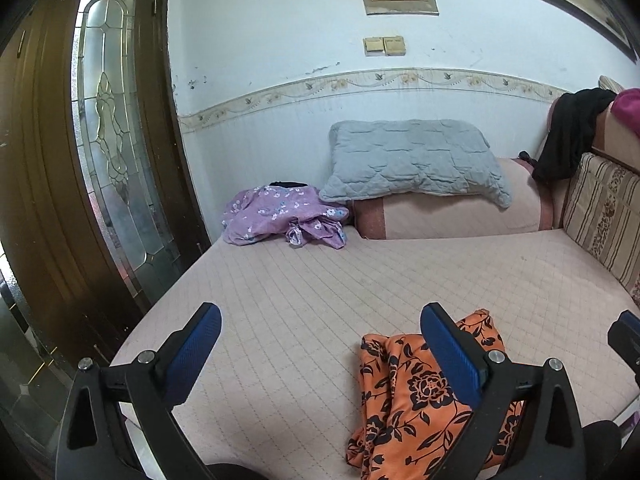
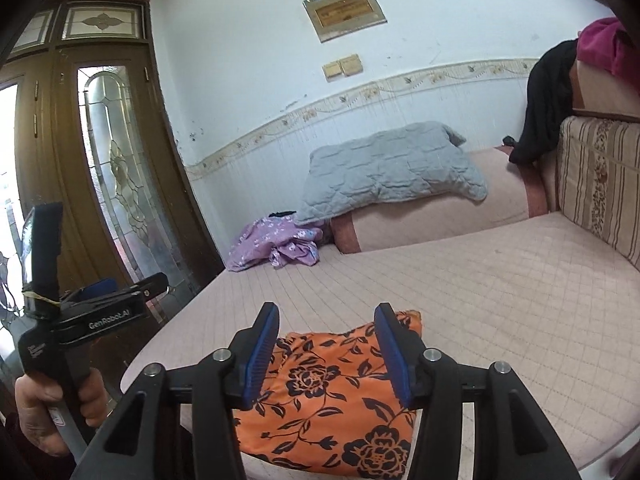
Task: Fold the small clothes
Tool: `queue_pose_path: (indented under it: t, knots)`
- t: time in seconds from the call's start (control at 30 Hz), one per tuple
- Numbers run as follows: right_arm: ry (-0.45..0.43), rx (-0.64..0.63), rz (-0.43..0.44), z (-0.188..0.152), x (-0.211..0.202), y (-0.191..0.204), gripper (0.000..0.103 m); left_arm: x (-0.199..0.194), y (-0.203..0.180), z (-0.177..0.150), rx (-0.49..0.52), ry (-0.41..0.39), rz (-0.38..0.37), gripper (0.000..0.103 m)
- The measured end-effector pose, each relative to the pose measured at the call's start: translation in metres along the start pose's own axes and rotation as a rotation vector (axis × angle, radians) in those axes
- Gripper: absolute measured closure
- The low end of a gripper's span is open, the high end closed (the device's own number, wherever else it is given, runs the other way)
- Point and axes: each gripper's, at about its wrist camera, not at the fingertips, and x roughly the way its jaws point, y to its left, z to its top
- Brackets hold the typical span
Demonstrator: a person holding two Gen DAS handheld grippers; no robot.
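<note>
Orange flowered cloth (image 2: 328,396) lies folded on the bed (image 2: 500,288), near edge, at 6 o'clock. Left tool (image 1: 320,344) spread wide, empty, above the bed. Right tool (image 2: 326,344) half open, empty, above the cloth. Purple clothes (image 1: 280,220) at 11 o'clock.

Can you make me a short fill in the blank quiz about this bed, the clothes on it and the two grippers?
1. The cloth lying nearest the grippers is black-flowered and ____.
2. The purple flowered garment lies crumpled beside the ____ pillow.
3. Neither the left gripper nor the right gripper holds anything; both stand ____.
4. The black garment hangs over the ____ of the bed.

Missing words: orange; grey; open; headboard
</note>
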Motion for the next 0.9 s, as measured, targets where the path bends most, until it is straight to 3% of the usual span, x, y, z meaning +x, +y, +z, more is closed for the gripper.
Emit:
queue_pose_path:
  t: [0.9]
  knots:
    - [-0.061, -0.043, 0.018, 0.009, -0.028, 0.026, 0.045, -0.031, 0.009, 0.003, -0.005, -0.052, 0.002, 0.003]
